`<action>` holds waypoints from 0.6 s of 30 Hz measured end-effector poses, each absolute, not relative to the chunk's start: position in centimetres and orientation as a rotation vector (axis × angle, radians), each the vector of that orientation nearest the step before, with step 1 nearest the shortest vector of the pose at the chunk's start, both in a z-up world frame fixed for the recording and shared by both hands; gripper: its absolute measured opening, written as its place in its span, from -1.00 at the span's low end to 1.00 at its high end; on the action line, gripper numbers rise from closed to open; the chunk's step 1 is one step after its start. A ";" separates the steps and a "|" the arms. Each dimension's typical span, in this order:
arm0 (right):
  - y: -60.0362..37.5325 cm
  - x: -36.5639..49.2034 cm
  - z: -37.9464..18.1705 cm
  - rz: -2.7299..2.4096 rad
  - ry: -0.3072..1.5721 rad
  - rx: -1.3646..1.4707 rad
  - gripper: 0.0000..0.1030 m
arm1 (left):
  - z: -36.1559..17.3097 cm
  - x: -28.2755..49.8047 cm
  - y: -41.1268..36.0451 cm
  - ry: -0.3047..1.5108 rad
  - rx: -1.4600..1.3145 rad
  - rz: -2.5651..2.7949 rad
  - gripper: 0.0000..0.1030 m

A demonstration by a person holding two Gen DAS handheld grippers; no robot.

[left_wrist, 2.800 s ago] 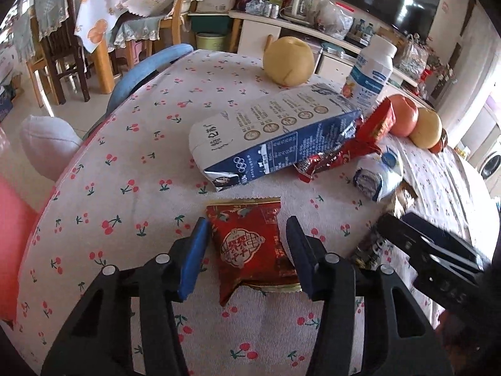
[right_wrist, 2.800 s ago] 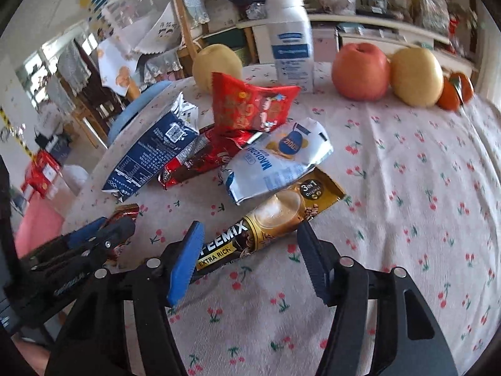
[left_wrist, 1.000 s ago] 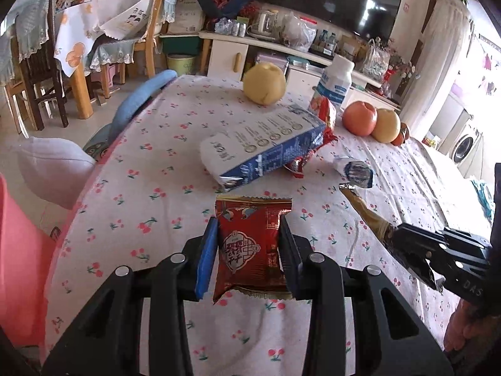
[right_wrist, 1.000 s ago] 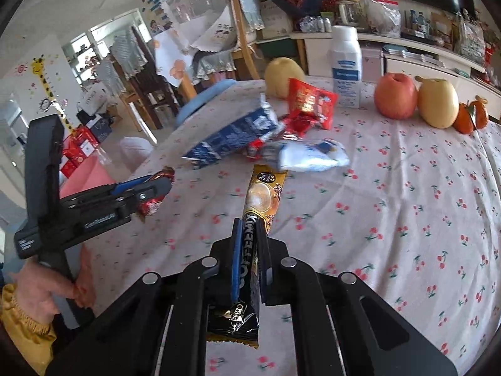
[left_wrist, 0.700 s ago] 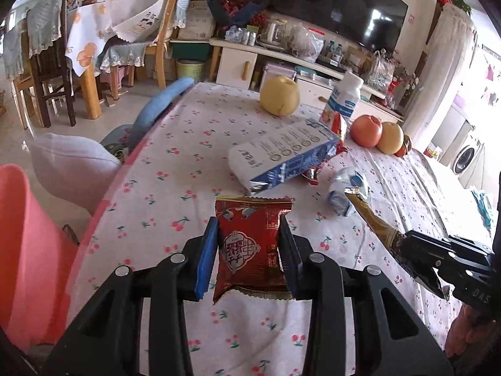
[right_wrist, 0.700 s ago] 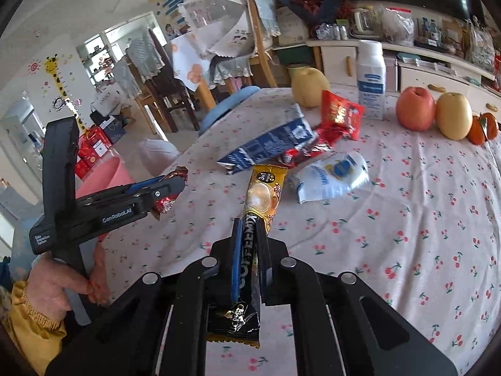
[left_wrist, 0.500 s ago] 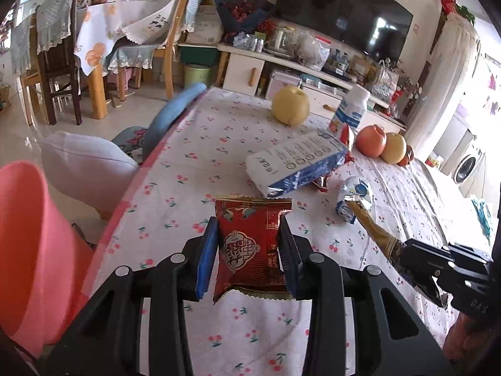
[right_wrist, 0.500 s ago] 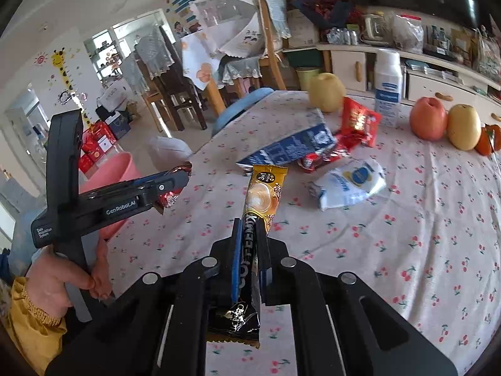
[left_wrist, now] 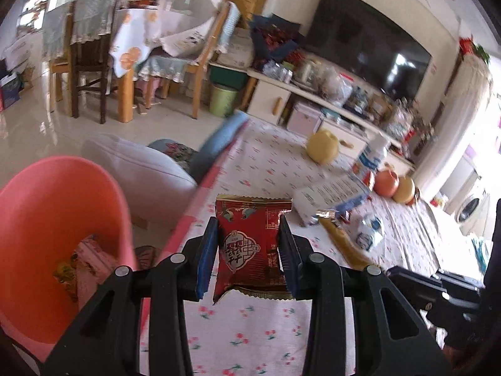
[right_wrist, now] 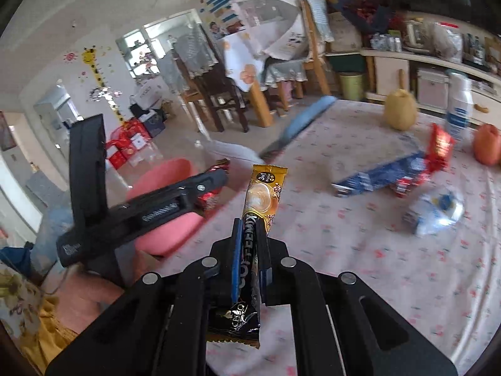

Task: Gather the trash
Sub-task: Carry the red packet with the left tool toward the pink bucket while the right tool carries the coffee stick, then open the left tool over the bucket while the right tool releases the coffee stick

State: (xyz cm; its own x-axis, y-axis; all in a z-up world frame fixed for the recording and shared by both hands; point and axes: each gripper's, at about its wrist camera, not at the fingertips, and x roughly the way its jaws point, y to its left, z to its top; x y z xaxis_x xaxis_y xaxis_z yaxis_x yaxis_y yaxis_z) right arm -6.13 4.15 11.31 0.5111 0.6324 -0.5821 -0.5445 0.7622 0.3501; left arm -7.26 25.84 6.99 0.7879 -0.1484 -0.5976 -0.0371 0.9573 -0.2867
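Left gripper (left_wrist: pixel 248 252): jaws clamped on red snack packet (left_wrist: pixel 250 244), one blue pad on each side edge, packet upright with its printed face to the camera. Held above the near edge of the bench (left_wrist: pixel 260 329), just beside the pink bin (left_wrist: pixel 40 219). Bin sits on the floor at bench's left edge, mouth open toward the camera; some wrappers (left_wrist: pixel 83 260) already lying inside.

Right gripper (right_wrist: pixel 249 252): jaws closed tight on gold coffee stick sachet (right_wrist: pixel 261 200), gripped near its dark lower end, gold top sticking forward past the jaws. Held over the bench (right_wrist: pixel 360 235), well short of the bin (right_wrist: pixel 166 206) from this view.

Left gripper seen from right wrist view too (right_wrist: pixel 216 178), over the bin's rim, red packet only partly visible at its tip. Left hand (right_wrist: pixel 90 291) on its handle, yellow sleeve below.

On the bench further back, blurred: blue-and-white carton (right_wrist: pixel 379 172) lying on its side, red wrapper (right_wrist: pixel 440 147) leaning at its far end, white-blue pouch (right_wrist: pixel 438 210) near it, all apart from both grippers. Behind those: yellow pear (right_wrist: pixel 400 109), white bottle (right_wrist: pixel 457 116), red apple (right_wrist: pixel 487 144). Cherry-print cloth over the bench.
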 end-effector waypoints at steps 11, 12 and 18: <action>16.9 -4.8 13.2 0.917 0.762 0.113 -0.81 | 7.7 -10.7 36.7 0.560 -0.481 0.218 -0.24; 18.1 -4.6 13.2 0.929 0.766 0.105 -0.81 | 7.7 -10.9 37.5 0.557 -0.497 0.235 -0.24; 23.3 -3.6 12.7 0.983 0.800 0.070 -0.78 | 6.3 -11.8 42.2 0.586 -0.584 0.358 -0.23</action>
State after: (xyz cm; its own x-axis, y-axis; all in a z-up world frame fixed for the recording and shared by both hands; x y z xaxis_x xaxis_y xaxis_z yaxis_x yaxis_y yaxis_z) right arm -3.59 23.26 12.68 0.2989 0.7642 -0.5715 -0.7152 0.5759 0.3960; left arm -11.80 42.19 6.26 0.7798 0.1518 -0.6073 -0.4714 0.7808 -0.4100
